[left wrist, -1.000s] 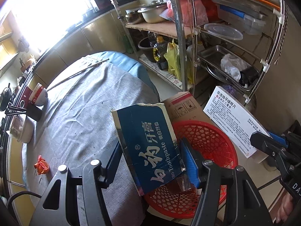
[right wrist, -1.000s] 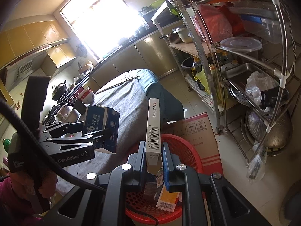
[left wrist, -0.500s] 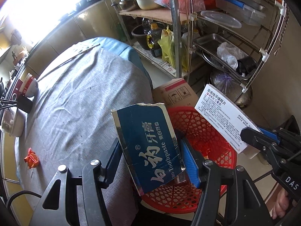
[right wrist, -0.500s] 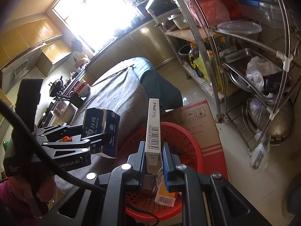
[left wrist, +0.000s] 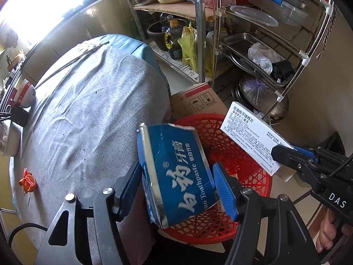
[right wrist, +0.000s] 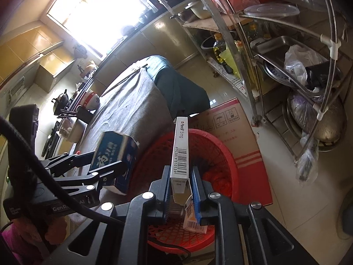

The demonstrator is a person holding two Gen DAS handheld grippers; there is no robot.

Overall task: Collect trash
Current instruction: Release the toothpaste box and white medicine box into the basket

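Observation:
A blue toothpaste box (left wrist: 176, 172) stands between the blue pads of my left gripper (left wrist: 177, 169), above the near rim of a red mesh basket (left wrist: 220, 119) on the floor. The pads still touch the box while the jaws are opening. My right gripper (right wrist: 181, 172) grips a thin white medicine box (right wrist: 182, 145) edge-up over the same basket (right wrist: 198, 132); its jaws are also opening, the box still between them. The right wrist view shows the left gripper (right wrist: 108, 161) with the toothpaste box (right wrist: 112, 152); the left wrist view shows the right gripper (left wrist: 275, 156) with the medicine box (left wrist: 249, 139).
A grey-clothed table (left wrist: 88, 110) borders the basket on the left, with a red wrapper scrap (left wrist: 27, 180) and bowls (left wrist: 24, 90) on it. A cardboard box (left wrist: 198, 101) lies behind the basket. A metal rack (left wrist: 242, 44) stands beyond. A small carton (right wrist: 194, 220) lies in the basket.
Both grippers have sunk a little toward the red basket and tipped further down. Each box has stayed between its jaws; the toothpaste box has tilted slightly.

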